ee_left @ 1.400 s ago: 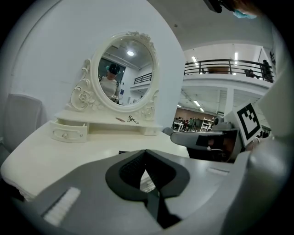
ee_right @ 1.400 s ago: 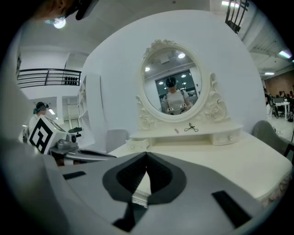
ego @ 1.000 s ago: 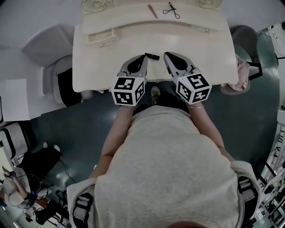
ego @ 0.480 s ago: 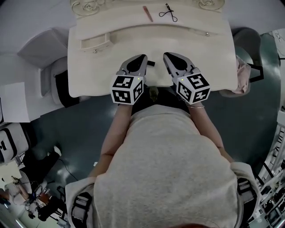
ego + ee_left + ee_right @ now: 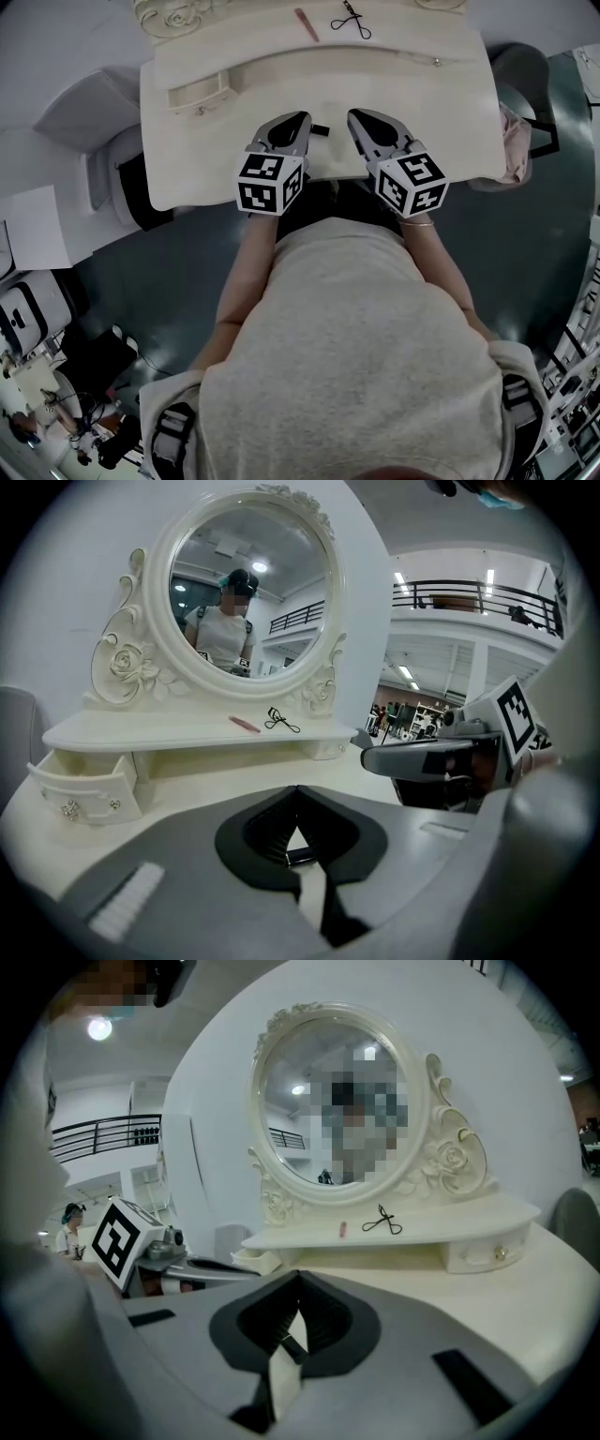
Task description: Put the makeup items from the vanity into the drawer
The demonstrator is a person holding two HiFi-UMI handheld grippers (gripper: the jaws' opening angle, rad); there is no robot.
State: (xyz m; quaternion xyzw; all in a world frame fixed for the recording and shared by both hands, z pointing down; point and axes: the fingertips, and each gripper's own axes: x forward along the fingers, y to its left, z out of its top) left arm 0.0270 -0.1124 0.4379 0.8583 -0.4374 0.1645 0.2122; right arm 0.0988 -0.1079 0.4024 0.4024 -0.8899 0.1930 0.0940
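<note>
Here both tools are closed: the left gripper [image 5: 304, 118] and the right gripper [image 5: 353, 115] hold their jaws together on nothing, over the front edge of the vanity [image 5: 431, 122]. A small black item [image 5: 322, 129] lies between them. Bare tabletop separates them from the open drawer [image 5: 195, 94] at back left. The pink stick [image 5: 306, 24] and the eyelash curler [image 5: 349, 19] lie on the back shelf. Only the gripper views show the mirror [image 5: 248, 583].

Dim, desaturated head view, brighter gripper views, ceiling lamp [image 5: 100, 1027] glaring, fisheye bending, dark vignetted corners
</note>
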